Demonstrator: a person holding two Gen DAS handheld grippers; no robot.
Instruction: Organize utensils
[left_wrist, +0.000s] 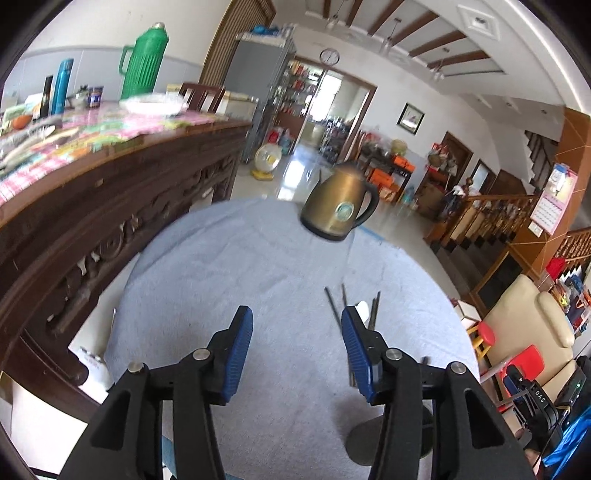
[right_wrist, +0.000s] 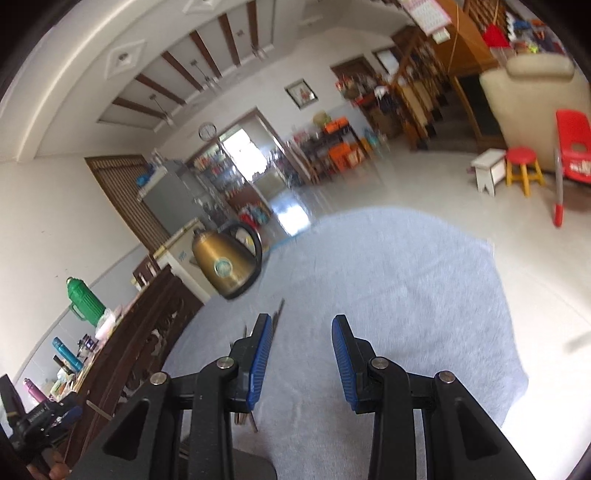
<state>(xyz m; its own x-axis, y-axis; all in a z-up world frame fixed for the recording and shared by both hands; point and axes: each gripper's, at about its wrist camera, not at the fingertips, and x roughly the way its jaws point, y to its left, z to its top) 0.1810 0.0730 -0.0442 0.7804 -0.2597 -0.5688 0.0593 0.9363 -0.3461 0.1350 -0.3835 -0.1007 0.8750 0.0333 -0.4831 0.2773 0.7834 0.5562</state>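
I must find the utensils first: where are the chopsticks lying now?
The chopsticks lie on the grey cloth, nearer than the brass kettle: beside the left gripper's right finger, and behind the right gripper's left finger.

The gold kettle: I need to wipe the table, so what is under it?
The gold kettle stands on the grey cloth near its far edge. The tabletop beneath the cloth is covered, unseen.

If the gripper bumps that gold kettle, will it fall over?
Probably not easily: the gold kettle is wider at its base than at its top, so it should slide on the grey cloth before tipping. A push high up, near the black handle, seems riskier. Whether it holds water cannot be seen.
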